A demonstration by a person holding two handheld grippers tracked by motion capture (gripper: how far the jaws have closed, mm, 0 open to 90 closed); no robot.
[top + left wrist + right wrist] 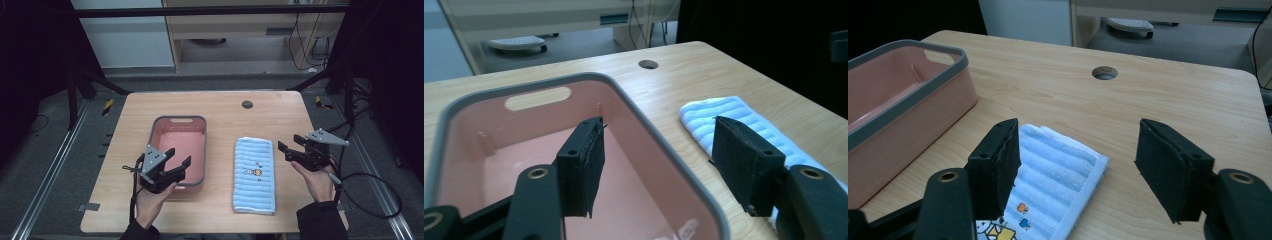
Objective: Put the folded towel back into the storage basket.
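Both right gripper (1075, 165) jaws wide beside towel (1058, 170) edge

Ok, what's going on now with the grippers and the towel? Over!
Left gripper open, over the bin's near edge. Right gripper open, empty, right of the towel. Towel flat on the table, untouched. Nothing in the way.

Legible text: none found.
On the towel (254, 174) a small cartoon print is seen, without readable lettering.
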